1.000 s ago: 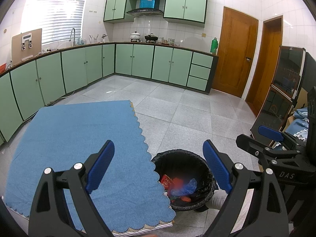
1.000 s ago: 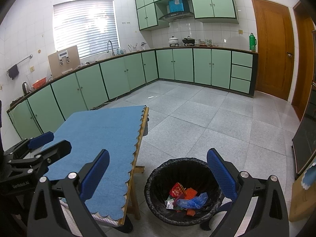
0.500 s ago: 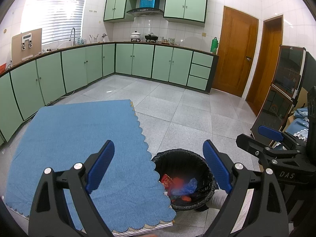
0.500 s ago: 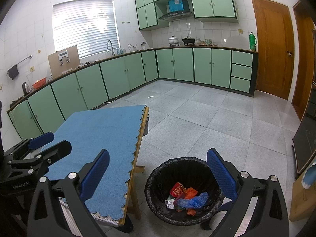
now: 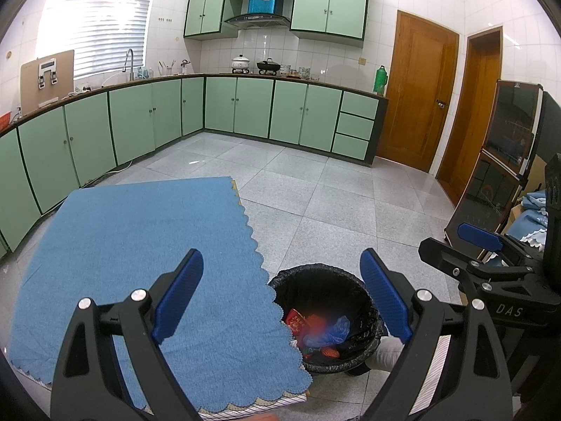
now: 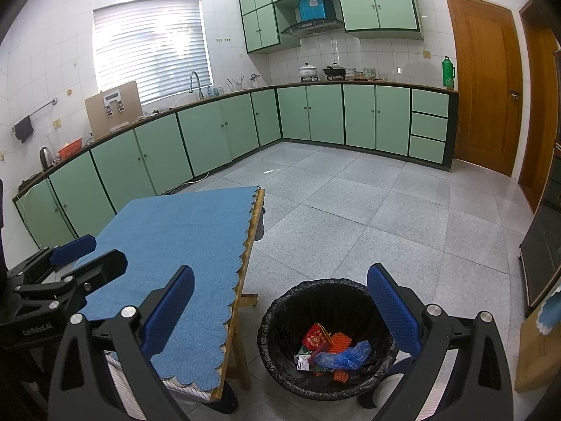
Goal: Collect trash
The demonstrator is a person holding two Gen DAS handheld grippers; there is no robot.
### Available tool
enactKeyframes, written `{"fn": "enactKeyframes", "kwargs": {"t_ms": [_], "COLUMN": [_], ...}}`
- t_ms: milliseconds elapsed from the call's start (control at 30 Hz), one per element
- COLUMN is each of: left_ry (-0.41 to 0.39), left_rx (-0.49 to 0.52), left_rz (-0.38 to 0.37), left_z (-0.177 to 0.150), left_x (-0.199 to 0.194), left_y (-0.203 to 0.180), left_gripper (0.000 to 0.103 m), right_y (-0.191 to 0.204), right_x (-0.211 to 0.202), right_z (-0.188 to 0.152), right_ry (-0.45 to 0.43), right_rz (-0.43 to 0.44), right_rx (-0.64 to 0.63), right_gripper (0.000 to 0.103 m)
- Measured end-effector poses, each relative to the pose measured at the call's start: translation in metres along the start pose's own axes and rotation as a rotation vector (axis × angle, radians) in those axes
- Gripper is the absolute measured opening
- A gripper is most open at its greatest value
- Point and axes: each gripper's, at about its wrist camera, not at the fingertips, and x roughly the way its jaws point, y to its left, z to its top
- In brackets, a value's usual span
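Bin [image 6: 329, 340] on floor [image 6: 368, 217] just right of table [image 6: 168, 242], trash [image 6: 331, 349] inside it, cloth [image 5: 140, 266] over table, cabinets [image 6: 217, 137] well behind.

The blue cloth [image 5: 147, 263] hides part of the bin [image 5: 368, 301]. The trash [image 5: 315, 326] inside looks blurry there.

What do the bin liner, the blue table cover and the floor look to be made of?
Bin liner: thin black plastic film, going by its crinkled, faintly glossy folds over the rim. Blue table cover: matte woven or felt-like cloth with a fine grain and a scalloped edge; the exact fibre is unclear. Floor: large speckled grey tiles, polished stone or ceramic, with grout lines and soft reflections.
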Motion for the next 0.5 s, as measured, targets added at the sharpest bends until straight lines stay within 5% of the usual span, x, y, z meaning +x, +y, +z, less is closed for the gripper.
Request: {"fn": "enactKeyframes", "kwargs": {"t_ms": [500], "left_ry": [0.009], "left_rx": [-0.007], "left_rz": [-0.006], "left_z": [-0.0032], "left_x": [0.0050], "left_y": [-0.0008], "left_gripper": [0.088], "right_y": [0.0022], "right_x": [0.0026], "right_z": [-0.0047], "right_ry": [0.008], "right_rz": [-0.001], "right_rx": [0.003], "right_gripper": [0.097]}}
